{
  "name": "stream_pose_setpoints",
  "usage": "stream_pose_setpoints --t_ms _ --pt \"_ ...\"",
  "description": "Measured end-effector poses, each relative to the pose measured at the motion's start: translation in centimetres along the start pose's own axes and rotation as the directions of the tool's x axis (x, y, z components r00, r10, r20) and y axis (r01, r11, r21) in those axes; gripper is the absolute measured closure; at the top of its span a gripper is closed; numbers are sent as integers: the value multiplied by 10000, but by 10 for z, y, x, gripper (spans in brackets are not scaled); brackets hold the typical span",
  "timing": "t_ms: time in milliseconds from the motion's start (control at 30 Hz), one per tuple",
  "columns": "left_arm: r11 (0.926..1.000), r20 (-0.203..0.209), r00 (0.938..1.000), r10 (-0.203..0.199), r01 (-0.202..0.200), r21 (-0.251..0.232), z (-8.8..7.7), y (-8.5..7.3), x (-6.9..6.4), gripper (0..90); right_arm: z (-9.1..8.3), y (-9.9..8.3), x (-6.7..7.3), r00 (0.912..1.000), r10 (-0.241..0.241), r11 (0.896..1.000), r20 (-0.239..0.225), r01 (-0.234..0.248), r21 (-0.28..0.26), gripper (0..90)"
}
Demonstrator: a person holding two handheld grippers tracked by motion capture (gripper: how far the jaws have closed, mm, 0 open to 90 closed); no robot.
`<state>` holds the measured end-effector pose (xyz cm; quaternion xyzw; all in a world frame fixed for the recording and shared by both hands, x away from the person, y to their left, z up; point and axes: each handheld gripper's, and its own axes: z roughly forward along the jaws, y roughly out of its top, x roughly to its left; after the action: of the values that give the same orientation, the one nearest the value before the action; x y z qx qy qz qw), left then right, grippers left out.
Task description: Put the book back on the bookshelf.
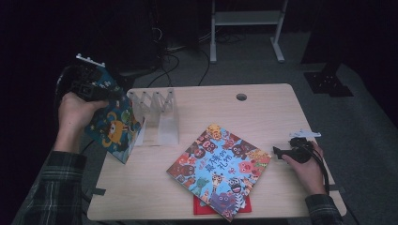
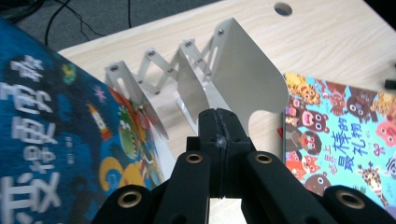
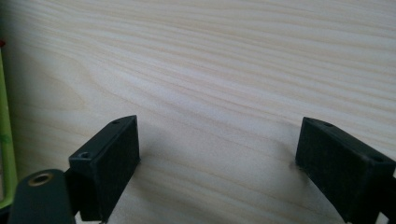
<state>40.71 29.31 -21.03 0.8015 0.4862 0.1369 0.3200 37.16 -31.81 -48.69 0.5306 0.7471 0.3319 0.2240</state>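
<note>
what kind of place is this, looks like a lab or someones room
Most likely a lab or recording room, not a home: a bare wooden table on grey carpet, loose cables across the floor, a metal equipment stand behind, dark surroundings.

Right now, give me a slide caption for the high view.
Left gripper tilts a blue picture book beside the folding book rack; right gripper rests open on the table.

Table [image 3: 224, 60]: pale wood-grain top, smooth, matt w/ slight sheen. Book rack [image 2: 243, 70]: thin white-painted sheet metal, smooth, satin, w/ riveted scissor links. Blue book [image 2: 42, 140] and picture book [image 1: 219, 168]: printed paper covers, glossy. Right tool [image 3: 217, 163]: black matt plastic; left tool [image 2: 218, 135] same, w/ brass-look eyelets.
</note>
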Motion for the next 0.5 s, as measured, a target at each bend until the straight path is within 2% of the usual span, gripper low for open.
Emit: stream_pose_setpoints --t_ms 33,200,233,400,500 --pt "9999 61 9999 128 -129 27 3 -2 -5 894 0 0 0 10000 4 10000 -1 -4 0 126" --pt "9992 270 9990 358 -363 176 11 -9 -15 894 0 0 0 10000 -1 10000 -12 1 2 125" --pt "9984 387 9982 465 -478 317 16 -13 -20 894 0 0 0 10000 -1 10000 -12 1 5 125" --pt "9955 459 9968 656 -686 654 25 -21 -27 894 0 0 0 10000 -8 10000 -15 8 3 125" --pt "9911 593 9950 807 -864 1015 36 -30 -32 887 0 0 0 10000 -8 10000 -17 8 2 125"
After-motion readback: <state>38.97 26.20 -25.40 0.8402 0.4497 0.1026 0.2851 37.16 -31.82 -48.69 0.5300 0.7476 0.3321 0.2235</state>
